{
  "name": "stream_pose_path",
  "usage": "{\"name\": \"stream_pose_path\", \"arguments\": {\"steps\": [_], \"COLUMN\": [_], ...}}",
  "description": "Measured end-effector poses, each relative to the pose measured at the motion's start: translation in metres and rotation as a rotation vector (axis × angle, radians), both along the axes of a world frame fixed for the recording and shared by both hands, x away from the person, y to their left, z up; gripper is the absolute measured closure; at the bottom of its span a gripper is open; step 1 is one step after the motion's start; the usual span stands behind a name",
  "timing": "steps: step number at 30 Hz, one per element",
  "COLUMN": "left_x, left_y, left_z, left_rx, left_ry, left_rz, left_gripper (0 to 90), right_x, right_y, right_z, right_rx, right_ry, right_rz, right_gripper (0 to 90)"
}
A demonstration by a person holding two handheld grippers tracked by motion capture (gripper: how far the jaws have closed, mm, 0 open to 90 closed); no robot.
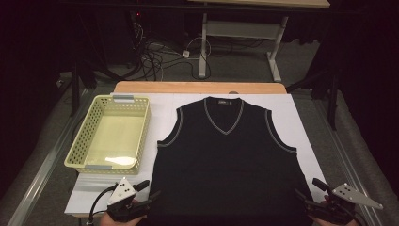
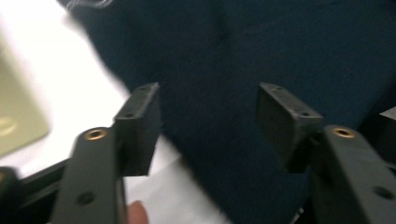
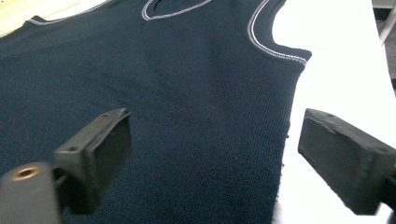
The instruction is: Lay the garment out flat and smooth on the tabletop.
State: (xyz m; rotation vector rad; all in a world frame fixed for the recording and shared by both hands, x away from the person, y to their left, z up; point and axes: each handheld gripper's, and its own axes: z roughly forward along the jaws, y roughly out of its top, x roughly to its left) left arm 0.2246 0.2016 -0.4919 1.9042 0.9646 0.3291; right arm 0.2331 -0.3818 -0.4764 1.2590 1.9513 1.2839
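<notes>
A dark sleeveless V-neck vest (image 1: 226, 155) lay flat, front up, on the white sheet (image 1: 306, 141) that covered the table, neck toward the far edge and hem toward the person. Pale trim ran round its neckline and both armholes. A pale yellow perforated basket (image 1: 113, 134) stood on the left part of the table, just beside the vest's left armhole and apart from it.

The left gripper (image 1: 148, 190) sat at the vest's near left corner, held from below by the person's hand. In the left gripper view its jaws stood partly open, with the vest's dark fabric and its side edge against the white sheet lying beyond and between them; the pads did not press on anything. That view was blurred, so whether a pad touched the cloth could not be told. A corner of the basket (image 2: 18, 116) showed at that view's left side.

The right gripper (image 1: 310, 190) sat at the vest's near right corner. In the right gripper view (image 3: 212, 154) its jaws stood wide apart and straddled the vest's right side seam: one pad hung over the knit, the other over the bare white sheet. Nothing was clamped. The vest's right armhole trim and V-neck showed farther off in that view.

Beyond the table, cables (image 1: 160, 59) lay on the floor near a desk frame (image 1: 244, 33).
</notes>
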Motion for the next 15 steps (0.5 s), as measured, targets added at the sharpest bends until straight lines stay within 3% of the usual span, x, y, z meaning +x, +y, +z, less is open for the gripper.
{"name": "stream_pose_path", "arguments": {"steps": [6, 11, 15], "left_x": [0.006, 0.009, 0.011], "left_y": [-0.01, -0.014, -0.015], "left_z": [0.003, 0.004, 0.002], "left_rx": [-0.014, -0.005, -0.004], "left_ry": [-0.011, 0.001, 0.011], "left_rz": [-0.06, -0.054, -0.054], "left_gripper": [24.5, 14.9, 13.3], "right_x": [-0.005, -0.007, -0.009], "right_y": [-0.001, -0.002, -0.002], "right_z": [-0.001, -0.001, -0.002], "right_rx": [0.004, 0.003, 0.003], "right_ry": [-0.017, -0.019, -0.016], "right_rz": [-0.01, -0.027, -0.026], "right_gripper": [0.2, 0.1, 0.1]}}
